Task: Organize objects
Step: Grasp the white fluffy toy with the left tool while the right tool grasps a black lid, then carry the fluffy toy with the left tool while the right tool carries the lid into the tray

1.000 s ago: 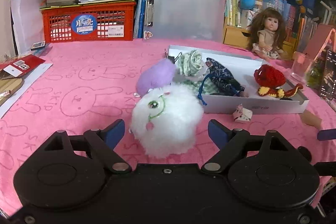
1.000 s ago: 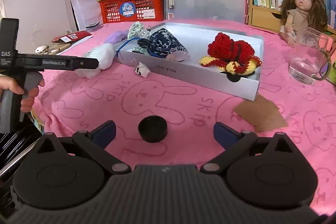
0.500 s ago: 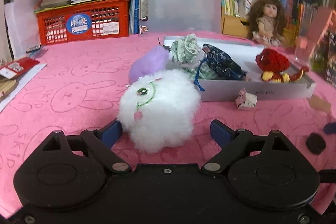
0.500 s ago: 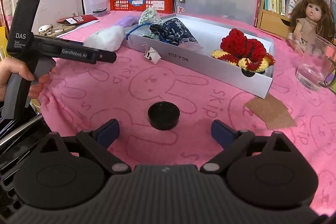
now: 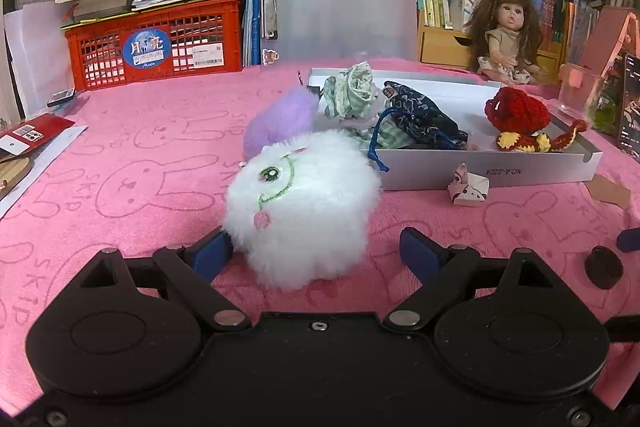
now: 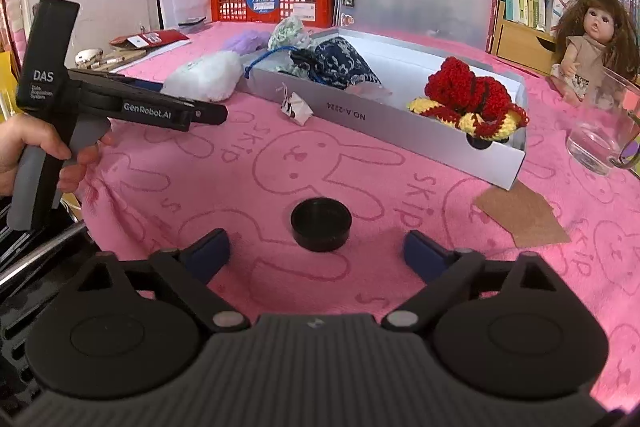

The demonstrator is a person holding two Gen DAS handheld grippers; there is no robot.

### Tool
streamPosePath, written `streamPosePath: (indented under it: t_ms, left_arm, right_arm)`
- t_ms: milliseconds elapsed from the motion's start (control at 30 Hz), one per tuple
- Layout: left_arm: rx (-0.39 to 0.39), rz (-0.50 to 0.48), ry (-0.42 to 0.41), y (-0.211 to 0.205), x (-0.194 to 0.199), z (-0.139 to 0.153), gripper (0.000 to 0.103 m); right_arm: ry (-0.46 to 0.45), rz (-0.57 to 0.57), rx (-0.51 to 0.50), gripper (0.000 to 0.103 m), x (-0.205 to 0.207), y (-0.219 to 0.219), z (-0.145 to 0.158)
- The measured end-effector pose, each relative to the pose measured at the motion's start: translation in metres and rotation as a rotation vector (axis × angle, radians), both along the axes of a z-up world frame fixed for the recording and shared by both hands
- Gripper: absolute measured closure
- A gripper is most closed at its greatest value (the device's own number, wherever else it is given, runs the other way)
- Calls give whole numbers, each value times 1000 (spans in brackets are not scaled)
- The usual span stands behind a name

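A white fluffy plush lies on the pink cloth in front of the white box. My left gripper is open, its jaws on either side of the plush's near end. A purple plush lies behind it. The box holds a green cloth pouch, a dark blue pouch and a red and yellow crochet toy. My right gripper is open just behind a black cap. In the right wrist view the white plush and the left gripper are at left.
A folded paper piece lies before the box. A brown card, a glass cup and a doll are at right. A red crate, books and a clipboard line the back. Red booklet at left.
My left gripper has moved in on the white plush, which now sits between its jaws. My right gripper has crept closer to the black cap.
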State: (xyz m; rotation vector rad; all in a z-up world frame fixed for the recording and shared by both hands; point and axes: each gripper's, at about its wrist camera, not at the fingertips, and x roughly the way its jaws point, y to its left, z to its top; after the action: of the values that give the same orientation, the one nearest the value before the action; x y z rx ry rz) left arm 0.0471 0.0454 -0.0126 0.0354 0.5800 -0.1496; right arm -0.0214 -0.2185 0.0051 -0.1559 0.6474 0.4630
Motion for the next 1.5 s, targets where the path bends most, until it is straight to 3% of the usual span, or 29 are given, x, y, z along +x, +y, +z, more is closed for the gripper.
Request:
streamPosePath:
  t_ms: [133,233,367,533,800,1000,1500]
  left_arm:
    - [-27,22,26,4,6,6,19]
    - [-58,31,36,9,8,8,23]
    - [-36,50,28,10,8,8,37]
    - [-31,55,23,9,6,9,45]
    - [-37,52,11,10,-3,18,46]
    - [-9,36,-5,7,-12,30,46]
    - [-24,18,-5,-6,-9,52,46]
  right_arm:
    - [2,-23,16,24,3,-2,3]
    - [2,-31,19,38,5,-4,5]
    - [2,-43,21,52,6,-6,6]
    - [3,-44,26,66,8,-6,8]
    - [-15,-47,12,66,9,-5,12]
    - [-30,-80,20,66,15,-8,20]
    - [-38,-186,73,66,34,-24,39]
